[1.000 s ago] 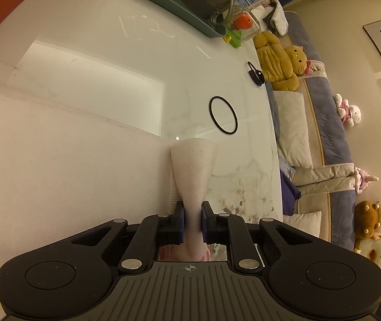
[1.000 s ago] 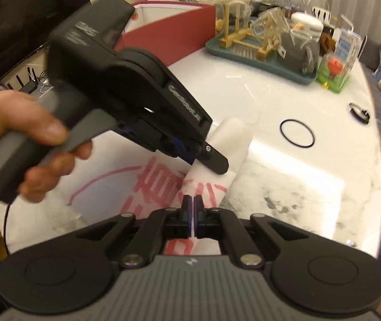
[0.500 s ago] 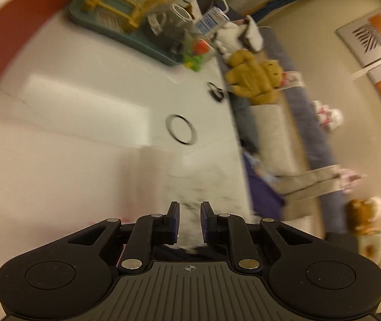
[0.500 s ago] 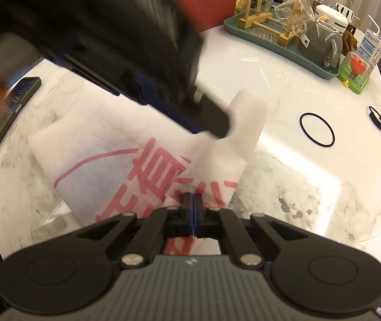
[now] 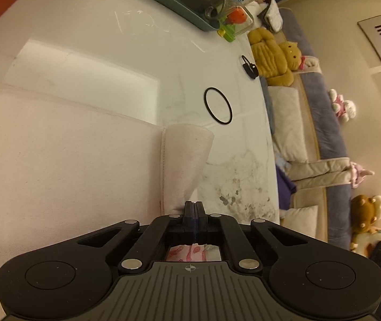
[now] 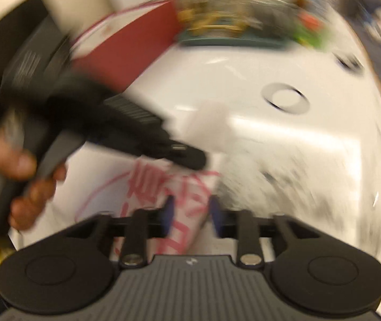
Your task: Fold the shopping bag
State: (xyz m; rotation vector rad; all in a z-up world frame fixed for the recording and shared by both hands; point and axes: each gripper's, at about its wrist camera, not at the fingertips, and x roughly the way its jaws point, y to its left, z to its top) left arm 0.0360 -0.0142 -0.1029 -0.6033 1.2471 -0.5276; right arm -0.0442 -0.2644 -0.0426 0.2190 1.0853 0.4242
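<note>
The white shopping bag (image 5: 56,174) with red print lies flat on the marble table (image 5: 126,53). One fold of it (image 5: 185,157) rises as a narrow cone. My left gripper (image 5: 194,206) is shut, and the cone's narrow end runs into its closed tips. In the blurred right wrist view the left gripper (image 6: 195,159) reaches in from the left, held by a person's hand (image 6: 22,165). My right gripper (image 6: 190,214) is opening. Its blue pads (image 6: 168,214) stand apart, with a red-printed fold of the bag (image 6: 187,208) loose between them.
A black ring (image 5: 218,106) lies on the table beyond the bag, and a black clip (image 5: 249,67) sits near the right edge. A green tray (image 5: 179,8) with glassware stands at the back, a red box (image 6: 137,42) at the back left. A sofa with plush toys (image 5: 273,53) lies past the table edge.
My right gripper's jaws have parted and let the bag's fold loose, and its view has rolled and blurred. My left gripper swung away, came back, and its jaws closed fully together.
</note>
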